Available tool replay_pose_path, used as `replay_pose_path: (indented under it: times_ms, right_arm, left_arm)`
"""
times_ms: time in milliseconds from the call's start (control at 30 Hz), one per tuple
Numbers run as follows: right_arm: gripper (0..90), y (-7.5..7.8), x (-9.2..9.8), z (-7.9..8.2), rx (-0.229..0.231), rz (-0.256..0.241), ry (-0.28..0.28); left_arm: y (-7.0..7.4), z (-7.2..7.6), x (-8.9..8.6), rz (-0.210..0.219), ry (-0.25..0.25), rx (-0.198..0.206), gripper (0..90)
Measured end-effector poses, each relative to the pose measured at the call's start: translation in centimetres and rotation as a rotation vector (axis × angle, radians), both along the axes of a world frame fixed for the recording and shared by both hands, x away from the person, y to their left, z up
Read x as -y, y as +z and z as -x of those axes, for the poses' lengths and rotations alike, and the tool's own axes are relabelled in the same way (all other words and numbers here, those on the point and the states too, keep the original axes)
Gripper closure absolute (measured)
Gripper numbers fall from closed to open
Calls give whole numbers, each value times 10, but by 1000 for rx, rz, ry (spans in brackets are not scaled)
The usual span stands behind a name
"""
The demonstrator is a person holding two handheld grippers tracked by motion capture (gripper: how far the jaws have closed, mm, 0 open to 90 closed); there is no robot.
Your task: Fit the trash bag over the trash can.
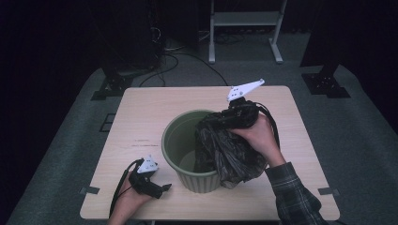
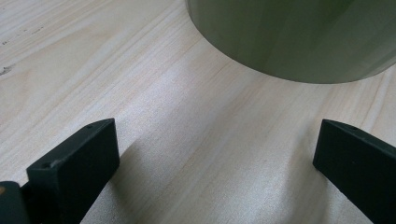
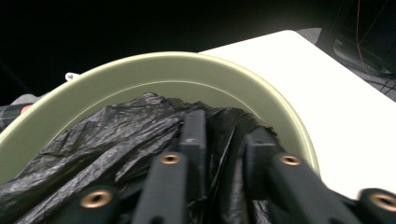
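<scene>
In the high view the right tool (image 1: 224, 119) sits just right of the frame's center, its jaws nearly shut on a crumpled black bag (image 1: 225, 152) that drapes over the right rim of the green bin (image 1: 176, 140) at the center of the counter (image 1: 141, 108). At lower left, the left tool (image 1: 164, 187) rests on the counter beside the bin, its jaws wide apart and holding nothing.
</scene>
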State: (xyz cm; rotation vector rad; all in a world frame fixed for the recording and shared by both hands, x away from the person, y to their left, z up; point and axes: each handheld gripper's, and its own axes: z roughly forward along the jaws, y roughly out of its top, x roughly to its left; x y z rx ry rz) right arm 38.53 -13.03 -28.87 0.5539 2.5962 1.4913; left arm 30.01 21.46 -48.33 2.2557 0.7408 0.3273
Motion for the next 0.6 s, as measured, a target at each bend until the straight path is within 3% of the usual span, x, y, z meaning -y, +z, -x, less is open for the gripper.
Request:
replay_pose_path:
  times_ms: [300,600]
  right_arm:
    - [451,9,17,9,30,-38,-63]
    - [391,6,57,28,45,-86,-115]
  left_arm:
    - [0,0,0,0,0,0,0]
    - [0,0,0,0,1,1,0]
